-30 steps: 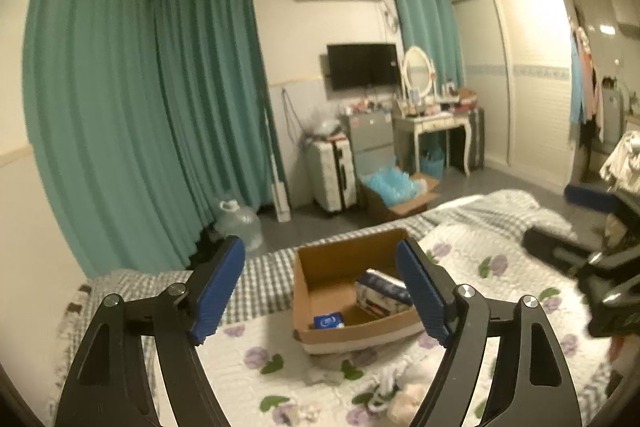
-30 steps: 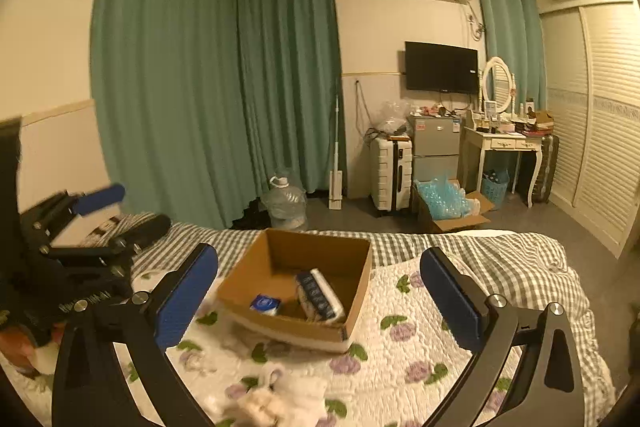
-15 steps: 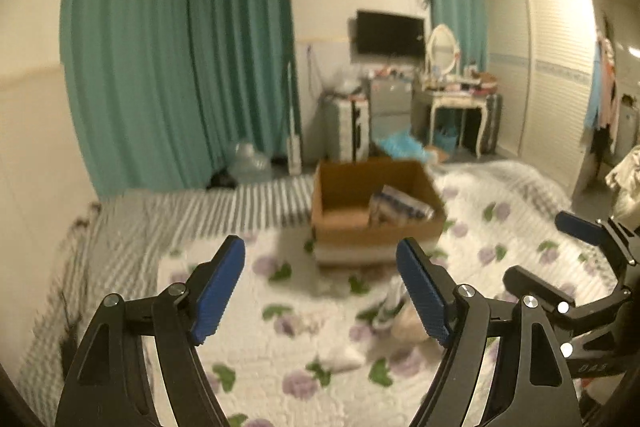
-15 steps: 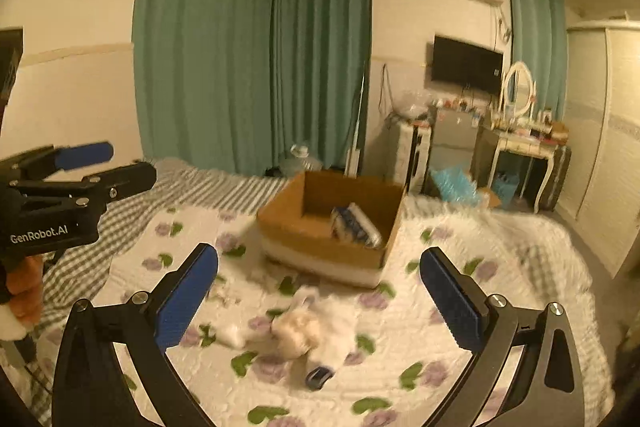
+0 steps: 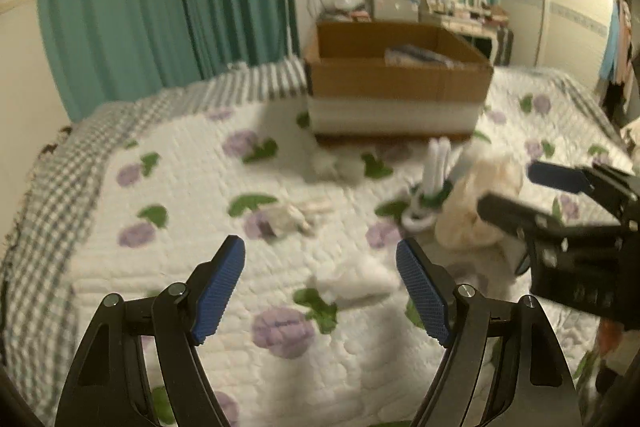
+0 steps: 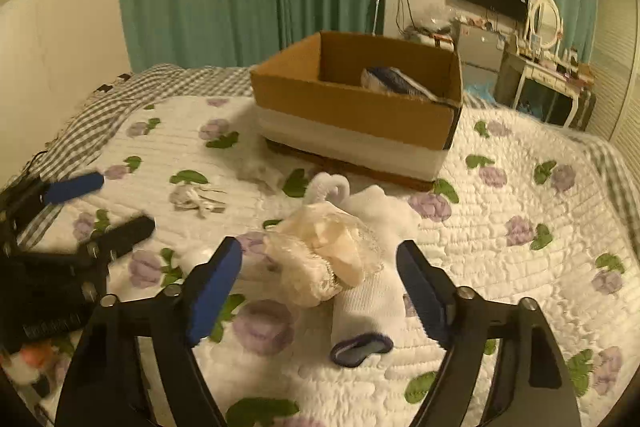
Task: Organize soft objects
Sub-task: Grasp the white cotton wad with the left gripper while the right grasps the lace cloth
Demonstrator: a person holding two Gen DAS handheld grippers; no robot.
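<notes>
Both grippers have dropped toward the bed, fingers still spread and empty, the right gripper framing the cream lace bundle before the cardboard box; light and floppy, it should pinch best mid-bulk.

One cardboard box holding one dark-and-white bundle sits on one floral quilt, with one white sock, one cream lace piece and two small pale scraps lying loose.
</notes>
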